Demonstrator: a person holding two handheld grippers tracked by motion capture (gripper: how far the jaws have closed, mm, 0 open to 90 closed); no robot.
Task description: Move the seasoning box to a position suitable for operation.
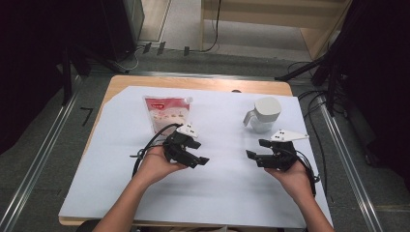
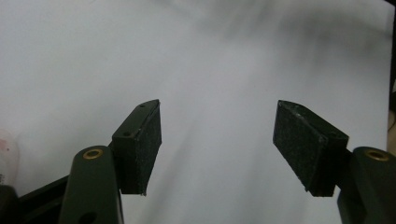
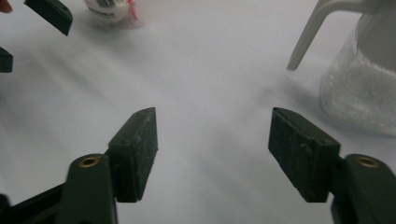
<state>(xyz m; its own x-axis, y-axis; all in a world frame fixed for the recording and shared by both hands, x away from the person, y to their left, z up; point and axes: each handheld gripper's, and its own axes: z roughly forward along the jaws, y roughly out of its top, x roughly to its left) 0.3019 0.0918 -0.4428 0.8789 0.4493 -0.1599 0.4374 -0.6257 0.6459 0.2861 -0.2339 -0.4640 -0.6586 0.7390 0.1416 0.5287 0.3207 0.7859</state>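
A red-and-white pouch (image 1: 167,113) lies flat on the white sheet (image 1: 222,193) at the back left. A clear jug with a white lid and handle (image 1: 263,115) stands at the back right, with white grains in its bottom (image 3: 359,93). My left gripper (image 1: 200,152) hovers just in front of the pouch, its jaws open with nothing between them (image 2: 218,106). My right gripper (image 1: 256,149) sits in front of the jug, pointing left toward the other gripper. It is open and holds nothing (image 3: 212,113). The jug is to the right of its jaws, and the pouch (image 3: 109,7) lies far off.
The sheet covers most of a wooden table (image 1: 203,83). Metal rails (image 1: 43,145) run along both sides on the grey floor, and cables (image 1: 314,104) lie at the right. The left gripper's jaws (image 3: 49,14) show in the top left corner of the right gripper view.
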